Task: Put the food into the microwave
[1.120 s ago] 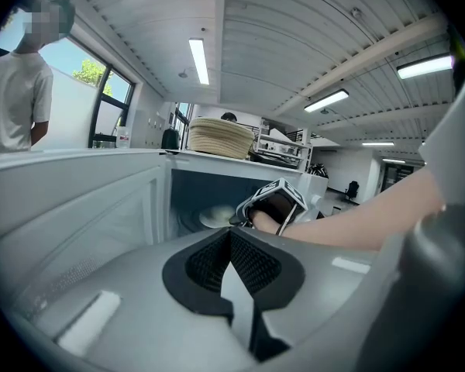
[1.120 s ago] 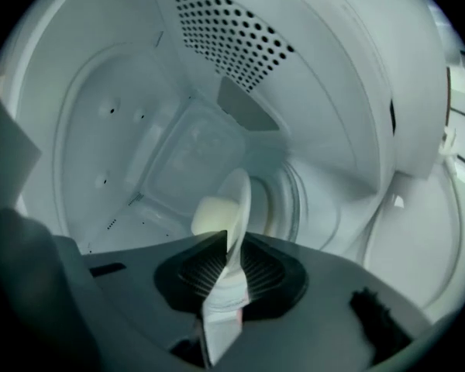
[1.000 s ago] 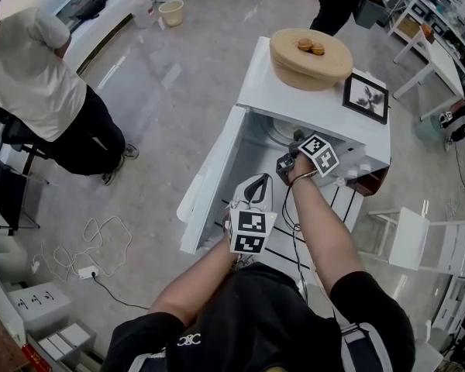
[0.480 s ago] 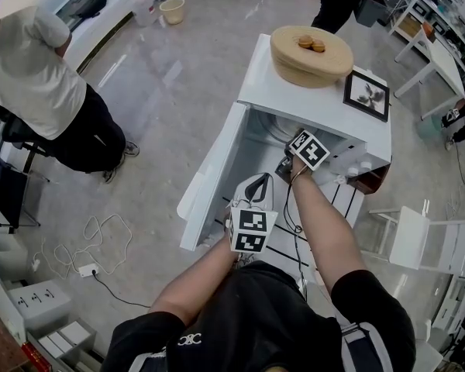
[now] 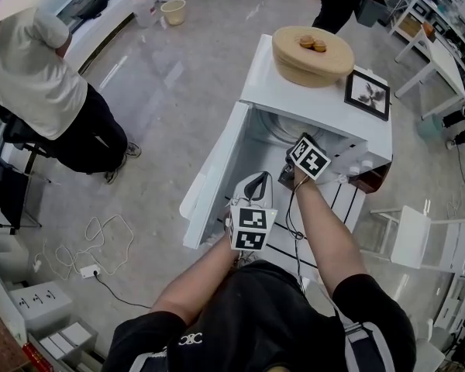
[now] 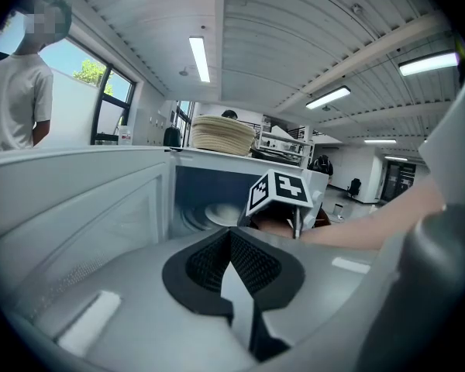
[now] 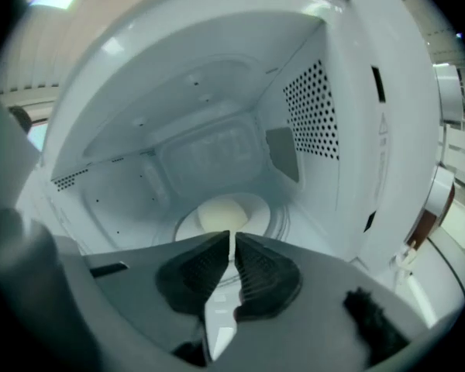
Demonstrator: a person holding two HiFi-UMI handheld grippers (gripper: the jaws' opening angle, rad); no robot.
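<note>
My right gripper (image 7: 232,239) sits at the mouth of the open microwave (image 5: 318,103), pointing into the cavity. Its jaws have just been closing and now stand nearly together, with only a thin slit between the pads and nothing in it. Past them, the food (image 7: 221,211), a pale round piece, lies on the turntable plate (image 7: 267,217) at the middle of the cavity floor, clear of the jaw tips. The perforated wall (image 7: 314,107) of the cavity rises on the right. My left gripper (image 6: 231,235) hangs nearer to me, just right of the microwave door (image 5: 213,177), which is swung wide open to the left; its jaws are closed together and hold nothing. On the far end of the microwave's top rests a round woven basket (image 5: 312,56) with two small brown pieces (image 5: 313,45) on it, and a black picture frame (image 5: 366,95) lies just to its right.
</note>
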